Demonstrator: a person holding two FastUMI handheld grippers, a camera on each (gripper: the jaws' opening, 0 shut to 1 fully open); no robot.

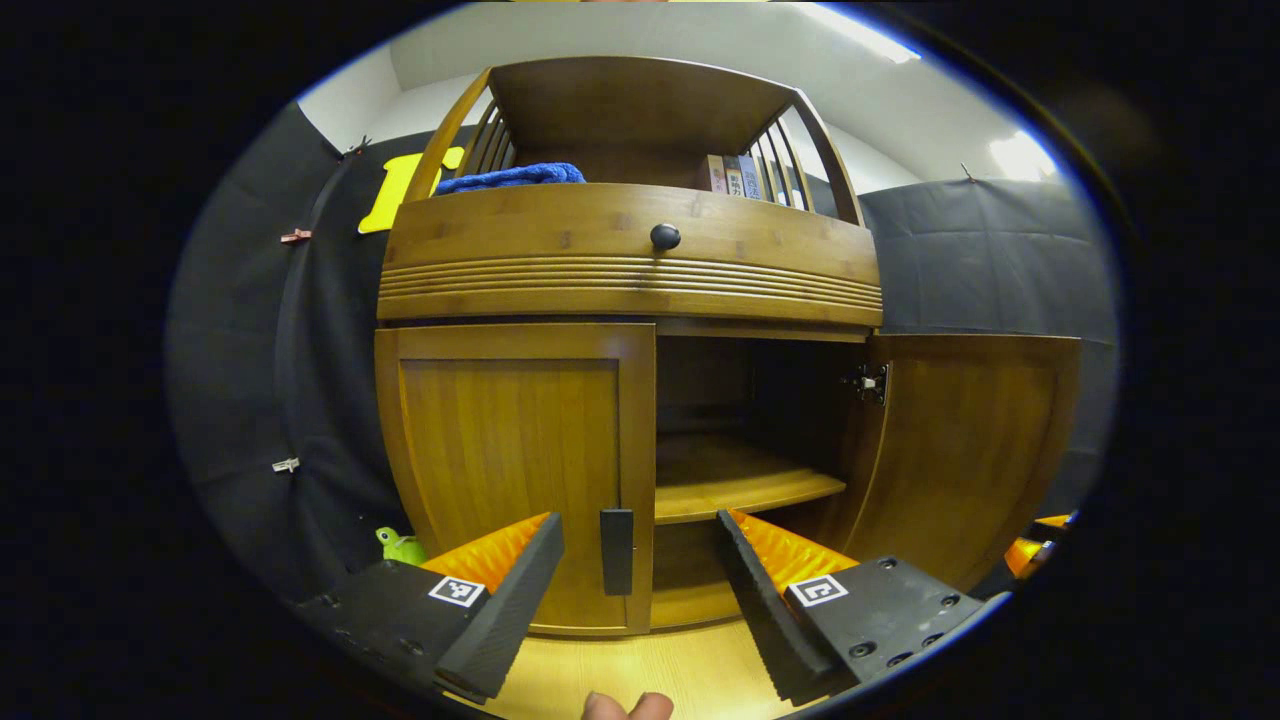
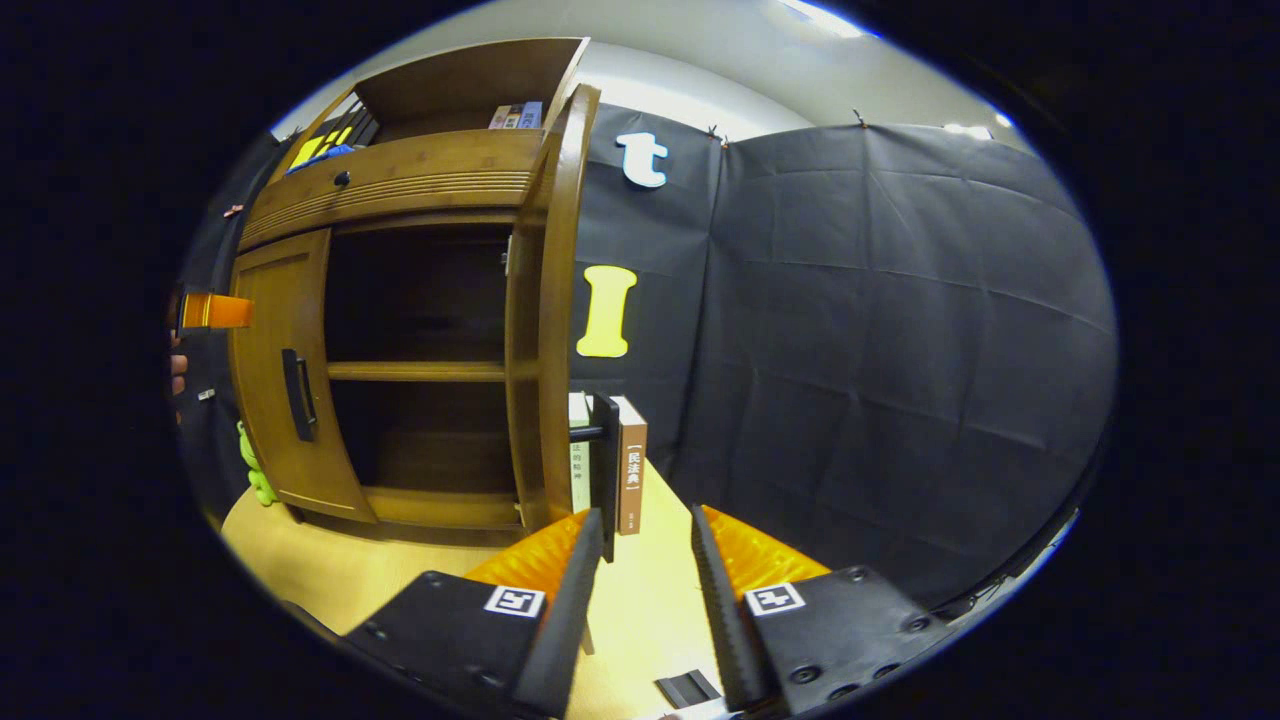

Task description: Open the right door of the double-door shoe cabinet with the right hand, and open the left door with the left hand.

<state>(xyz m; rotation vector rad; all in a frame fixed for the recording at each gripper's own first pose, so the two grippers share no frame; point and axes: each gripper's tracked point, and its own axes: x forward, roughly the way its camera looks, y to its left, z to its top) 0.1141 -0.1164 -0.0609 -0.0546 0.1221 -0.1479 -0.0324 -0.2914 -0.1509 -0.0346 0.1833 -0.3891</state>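
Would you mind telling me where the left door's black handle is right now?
In the left gripper view, the black bar handle sits low on the closed wooden left door, by its inner edge, between the open left gripper fingers.

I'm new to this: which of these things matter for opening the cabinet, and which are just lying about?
For the job: left door, its handle, right door, left tool, right tool.

Lying about: blue cloth, books, green toy, standing book.

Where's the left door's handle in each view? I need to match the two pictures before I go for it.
Left gripper view: the left door's handle is low at centre, a dark vertical bar on the shut door's right edge, between the left tongs.
Right gripper view: the handle sits at mid-left on the shut door.
Shared landmark: the drawer knob above the doors.
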